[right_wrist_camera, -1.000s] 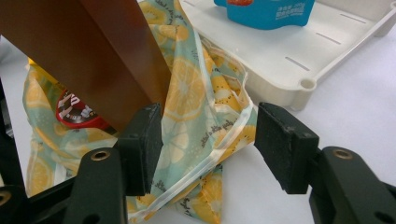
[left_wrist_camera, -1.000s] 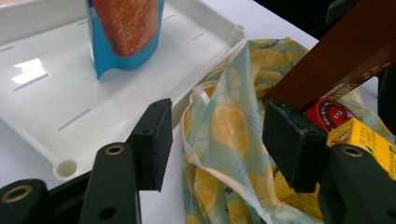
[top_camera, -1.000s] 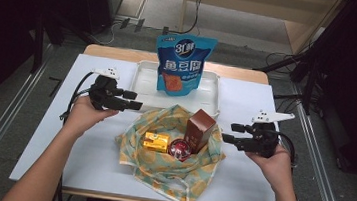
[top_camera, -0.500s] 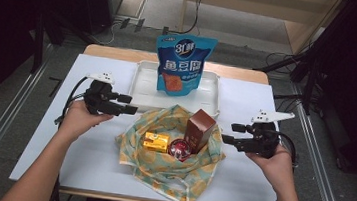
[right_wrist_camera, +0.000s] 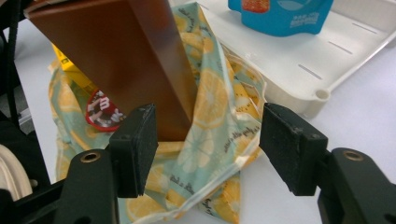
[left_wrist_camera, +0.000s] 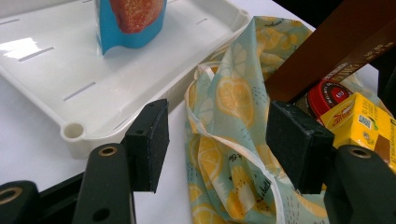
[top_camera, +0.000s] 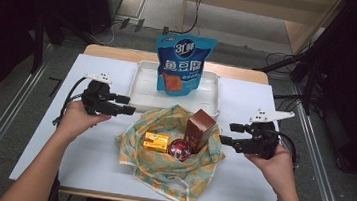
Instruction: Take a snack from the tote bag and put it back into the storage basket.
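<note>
Lemon-print bag [top_camera: 170,155]: thin cloth, judged limp, light; best pinched at piped rim each side. Left gripper [top_camera: 127,104] & right gripper [top_camera: 228,134] both held open, nothing gripped.

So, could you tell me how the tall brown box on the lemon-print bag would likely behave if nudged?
The brown box stands upright, tall and narrow, on the crumpled bag, so it would probably tip rather than slide. Its flat, crisp faces suggest stiff card, easy to grip.

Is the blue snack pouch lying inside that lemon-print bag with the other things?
No, the blue snack pouch stands upright in the white tray, behind the lemon-print bag.
</note>
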`<move>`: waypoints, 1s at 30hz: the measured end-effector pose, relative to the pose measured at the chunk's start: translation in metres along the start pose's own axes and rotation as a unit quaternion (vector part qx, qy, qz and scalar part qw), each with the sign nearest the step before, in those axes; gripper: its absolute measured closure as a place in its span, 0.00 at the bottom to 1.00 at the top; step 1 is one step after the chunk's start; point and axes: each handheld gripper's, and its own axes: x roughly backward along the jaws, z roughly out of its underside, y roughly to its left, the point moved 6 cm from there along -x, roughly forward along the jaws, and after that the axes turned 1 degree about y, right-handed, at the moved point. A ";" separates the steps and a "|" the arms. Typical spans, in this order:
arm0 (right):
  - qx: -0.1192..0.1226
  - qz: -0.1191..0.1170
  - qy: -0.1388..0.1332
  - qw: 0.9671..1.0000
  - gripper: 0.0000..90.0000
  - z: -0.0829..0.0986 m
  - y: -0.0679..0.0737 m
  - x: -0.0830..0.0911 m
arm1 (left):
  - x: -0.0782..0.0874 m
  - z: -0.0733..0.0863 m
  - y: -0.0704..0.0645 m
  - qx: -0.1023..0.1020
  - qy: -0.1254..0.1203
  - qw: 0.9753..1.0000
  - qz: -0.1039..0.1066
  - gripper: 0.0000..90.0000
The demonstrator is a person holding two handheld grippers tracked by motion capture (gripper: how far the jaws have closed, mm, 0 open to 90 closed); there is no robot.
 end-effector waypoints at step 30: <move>0.026 -0.026 0.005 0.999 0.25 -0.025 0.040 -0.020 | 0.005 0.003 0.005 0.009 -0.004 1.000 -0.007 0.44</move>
